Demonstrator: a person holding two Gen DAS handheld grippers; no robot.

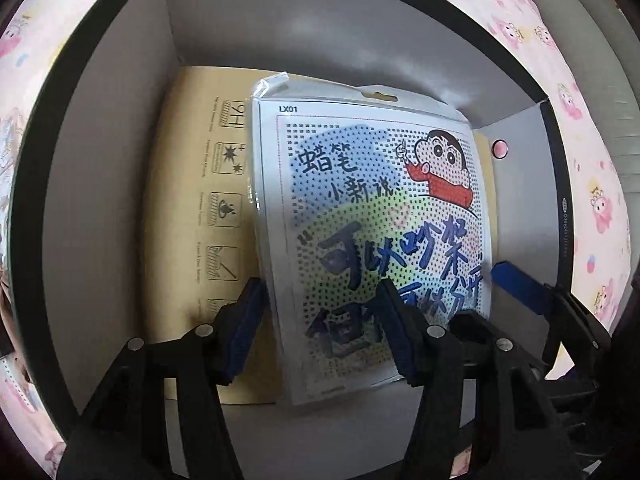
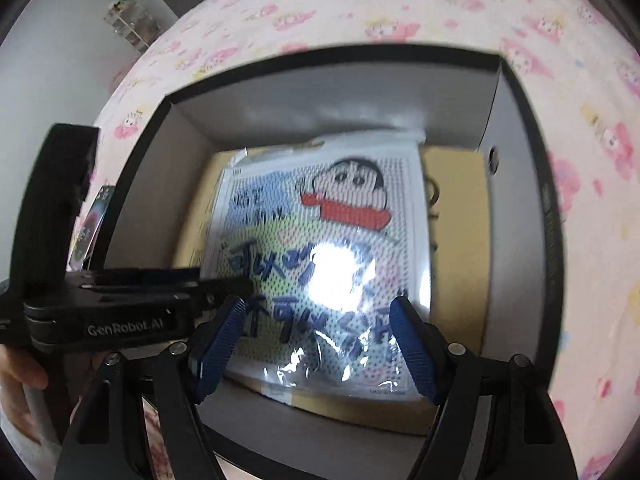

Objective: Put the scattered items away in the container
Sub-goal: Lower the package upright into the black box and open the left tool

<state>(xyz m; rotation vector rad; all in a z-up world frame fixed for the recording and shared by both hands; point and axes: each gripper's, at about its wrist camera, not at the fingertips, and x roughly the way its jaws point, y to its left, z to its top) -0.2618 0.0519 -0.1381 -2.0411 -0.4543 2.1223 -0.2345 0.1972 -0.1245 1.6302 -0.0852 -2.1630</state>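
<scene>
A dark-rimmed cardboard box with grey inner walls is seen standing on a bed covered by a pink cartoon-print sheet. On the box floor a flat tan package printed with small icon squares is laid, and over it a plastic-sleeved cartoon bead-art kit, showing a boy in a red scarf and large handwritten characters, is lying slightly askew. The left gripper is held pointing down into the box, its blue-padded jaws parted to a middling width over the lower edge of the kit; whether the pads touch the sleeve cannot be told. The right gripper is held above the same kit, its jaws spread wide and gripping nothing, with glare on the sleeve between them. In the right wrist view the left gripper's black body is seen at the left, held by a hand.
</scene>
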